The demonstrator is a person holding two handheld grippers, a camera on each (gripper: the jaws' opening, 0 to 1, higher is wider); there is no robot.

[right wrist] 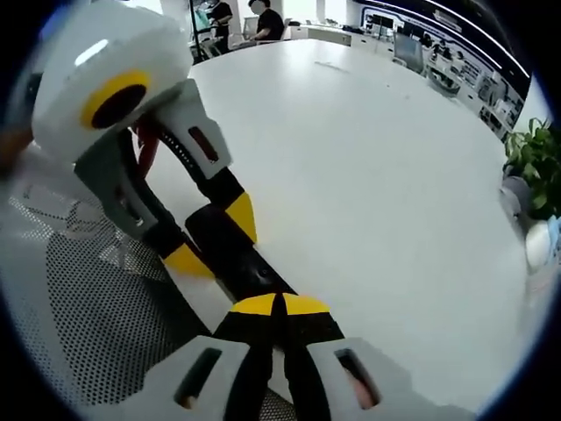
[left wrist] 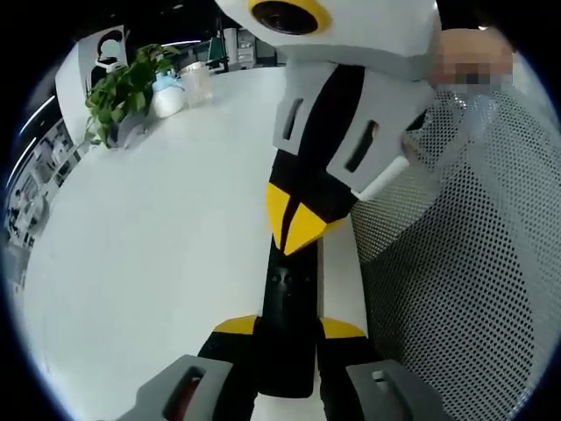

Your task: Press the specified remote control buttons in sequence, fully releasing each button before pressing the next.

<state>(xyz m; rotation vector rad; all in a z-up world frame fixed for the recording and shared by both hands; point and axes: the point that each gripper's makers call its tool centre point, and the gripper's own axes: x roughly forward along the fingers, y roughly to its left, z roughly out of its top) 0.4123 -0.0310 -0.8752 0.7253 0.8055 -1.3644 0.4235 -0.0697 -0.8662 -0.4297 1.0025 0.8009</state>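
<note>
looks mid-sequence: left gripper (left wrist: 289,331) jaws pinch the black remote (left wrist: 287,298) steady on the white bench (left wrist: 158,254), right gripper (right wrist: 279,307) jaws pressed together, tip on a button, more presses probably left

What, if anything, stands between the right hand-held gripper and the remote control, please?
Nothing visible does. The right hand-held gripper has its shut tips right at the top face of the remote control. The left hand-held gripper clamps the remote only by its sides, clear of that face.
</note>
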